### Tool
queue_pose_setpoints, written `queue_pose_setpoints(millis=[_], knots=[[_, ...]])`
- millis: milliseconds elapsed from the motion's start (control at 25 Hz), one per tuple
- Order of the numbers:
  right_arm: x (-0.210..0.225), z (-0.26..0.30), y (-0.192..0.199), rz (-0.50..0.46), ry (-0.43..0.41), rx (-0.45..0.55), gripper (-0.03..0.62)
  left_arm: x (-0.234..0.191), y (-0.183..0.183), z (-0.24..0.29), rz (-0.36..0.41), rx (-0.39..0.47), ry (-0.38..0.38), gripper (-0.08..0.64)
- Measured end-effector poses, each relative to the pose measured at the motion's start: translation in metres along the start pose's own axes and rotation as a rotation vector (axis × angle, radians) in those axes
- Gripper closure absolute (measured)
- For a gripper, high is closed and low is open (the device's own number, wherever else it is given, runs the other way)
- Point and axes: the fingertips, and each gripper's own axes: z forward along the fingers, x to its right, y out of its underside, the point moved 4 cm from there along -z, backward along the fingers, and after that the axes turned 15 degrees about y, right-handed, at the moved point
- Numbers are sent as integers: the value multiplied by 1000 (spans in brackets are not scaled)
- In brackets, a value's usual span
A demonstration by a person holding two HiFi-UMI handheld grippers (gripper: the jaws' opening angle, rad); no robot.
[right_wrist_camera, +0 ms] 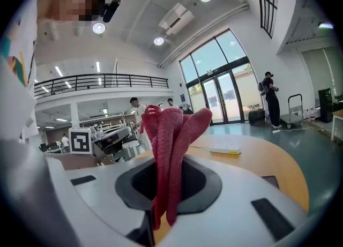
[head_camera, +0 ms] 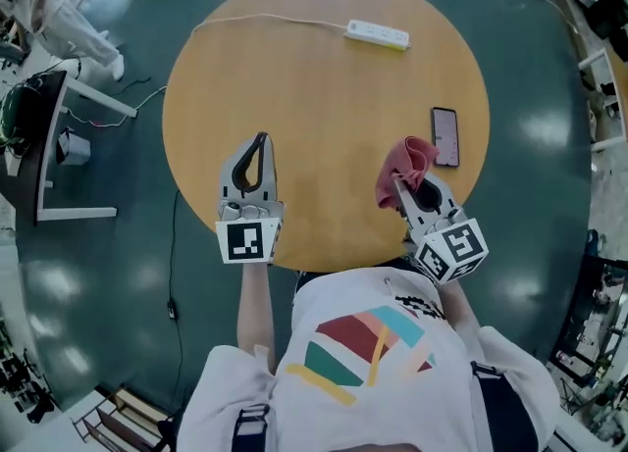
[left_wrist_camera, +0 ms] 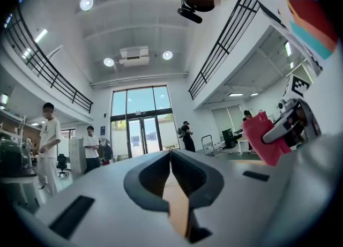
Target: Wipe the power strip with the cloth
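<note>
Left tongs point(head_camera: 260, 138): pressed together, nothing between them, over the near left part of the round tabletop point(head_camera: 314, 97). White power strip point(head_camera: 377, 35): lying at the tabletop's far edge, well apart from both tongs, its cord point(head_camera: 265, 18) running off leftward. Right tongs point(head_camera: 402, 183): pinching a bunched red cloth point(head_camera: 412, 158) near the right edge. A dark phone point(head_camera: 445, 136) lies just beside the cloth.

Cloth point(right_wrist_camera: 169, 133): red ribbed knit, matt; tabletop point(head_camera: 324, 97): smooth, matt, wood-look; power strip point(head_camera: 377, 35): smooth white plastic; phone point(head_camera: 445, 135): glossy dark screen; left gripper point(head_camera: 260, 138), right gripper point(head_camera: 401, 181): matt grey plastic; floor point(head_camera: 118, 274): glossy, mirroring lamps.
</note>
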Motion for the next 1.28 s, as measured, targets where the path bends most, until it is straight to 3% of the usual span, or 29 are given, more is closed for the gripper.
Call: queue_pose_setpoints(millis=[160, 240, 360, 440, 560, 640, 760, 920, 1040, 1120, 1280], knots=[[-12, 61, -10, -10, 40, -33, 553, -66, 20, 40, 3, -4, 79, 515], [-19, 88, -8, -9, 62, -60, 554, -91, 35, 56, 41, -27, 140, 516], [-30, 125, -3, 4, 61, -93, 553, -118, 61, 89, 240, -191, 284, 507], [-39, 152, 3, 8, 46, -112, 553, -146, 78, 120, 294, -266, 349, 393], [-53, 186, 15, 18, 29, -147, 554, -194, 108, 178, 347, -349, 479, 345], [-50, 201, 26, 51, 31, -170, 554, -211, 137, 225, 407, -472, 591, 345], [-34, 212, 42, 126, 52, -206, 554, -214, 187, 293, 492, -640, 710, 346], [-9, 224, 49, 196, 114, -234, 553, -204, 246, 362, 483, -738, 816, 347], [6, 241, 52, 293, 150, -241, 553, -191, 286, 385, 609, -855, 944, 347], [13, 248, 53, 329, 152, -236, 553, -184, 301, 394, 695, -890, 976, 347], [21, 253, 60, 316, 143, -255, 554, -178, 317, 416, 648, -921, 986, 350]])
